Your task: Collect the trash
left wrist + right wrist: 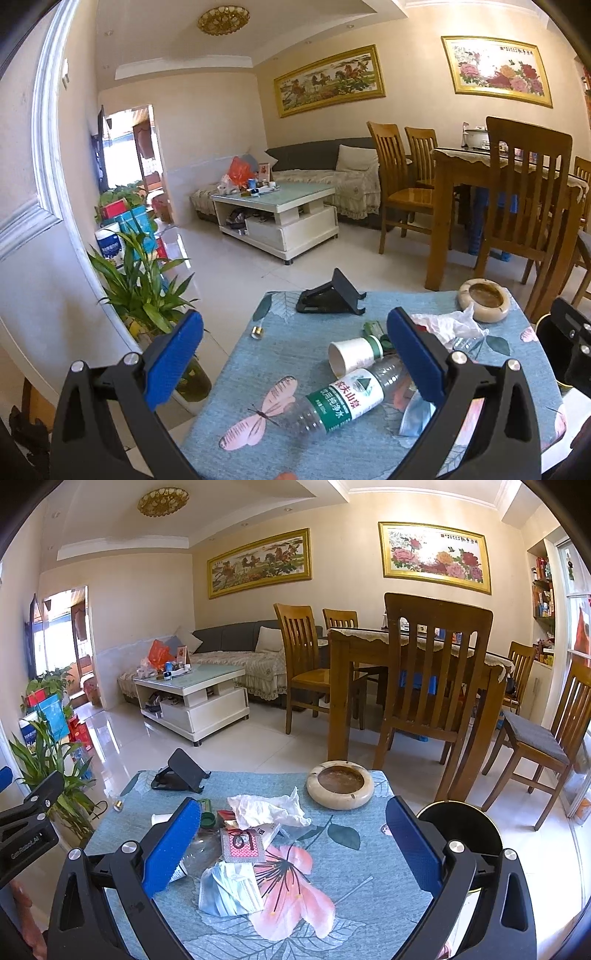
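Two hand-held grippers hang over a small table [354,915] laid with a blue floral cloth and strewn with trash. The left gripper [295,363] is spread wide, holding nothing, its blue pads [173,354] flanking an empty clear bottle [332,402] that lies on its side with a green-and-white label. A white paper cup [351,356] lies tipped over just behind the bottle, its mouth facing the camera (nothing visible inside).

The right gripper [293,849] is likewise released, jaws far apart, above a blue face mask [229,890], a small patterned packet [242,845] and a crumpled white tissue [266,808]. Mask, packet and tissue sit close together near the table's middle.

At the far edge rests a round stone ashtray [340,784], its brown bowl stained but bare. A black phone stand [181,771] sits at the far left corner, with a small gold cap [118,805] near the left edge. A round black bin [458,827] stands just beside the table's right side; its contents cannot be seen.
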